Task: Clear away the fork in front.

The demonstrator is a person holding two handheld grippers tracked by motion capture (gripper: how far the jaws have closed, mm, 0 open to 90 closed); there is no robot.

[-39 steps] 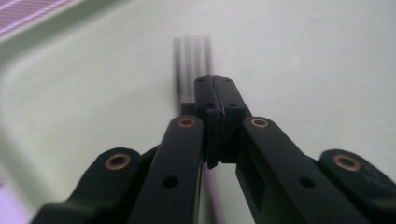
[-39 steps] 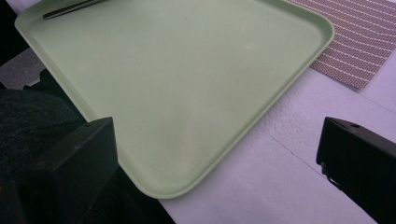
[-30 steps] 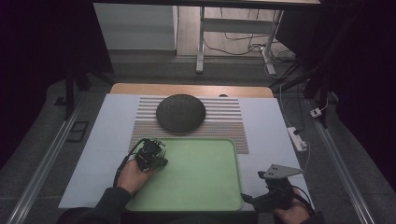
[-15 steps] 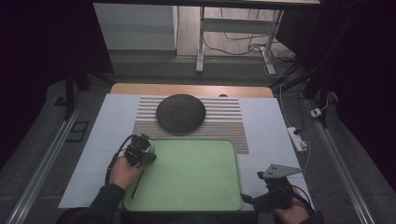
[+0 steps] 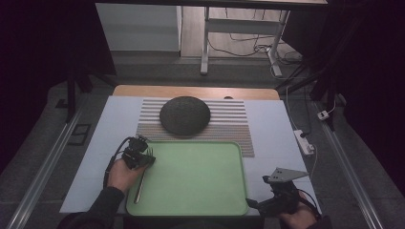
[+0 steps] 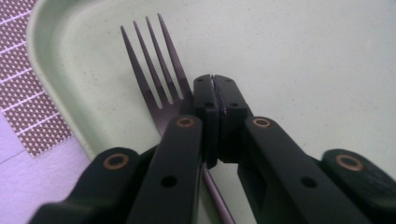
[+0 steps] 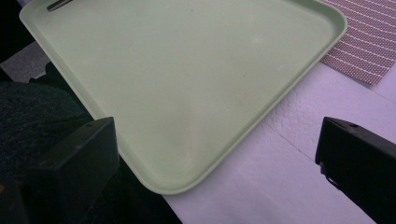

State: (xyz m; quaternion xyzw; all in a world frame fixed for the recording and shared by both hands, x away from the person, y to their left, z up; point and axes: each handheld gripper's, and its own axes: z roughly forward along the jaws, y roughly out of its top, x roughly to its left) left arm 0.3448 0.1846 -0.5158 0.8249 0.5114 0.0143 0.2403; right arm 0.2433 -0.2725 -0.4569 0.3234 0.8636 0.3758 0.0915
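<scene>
Left gripper view: left gripper [image 6: 215, 84] has its jaws clenched together, nothing between the pads.
Fork [image 6: 156, 74]: lies just beside the jaws, on their left, at the tray's [image 6: 299, 51] near-left corner.
Long axis: tines point ahead along the jaws, handle running back beneath them.
Nearer hand: the left; right gripper [image 5: 255, 204] waits well apart at the tray's other corner, jaws released.
Writing: none readable.
</scene>
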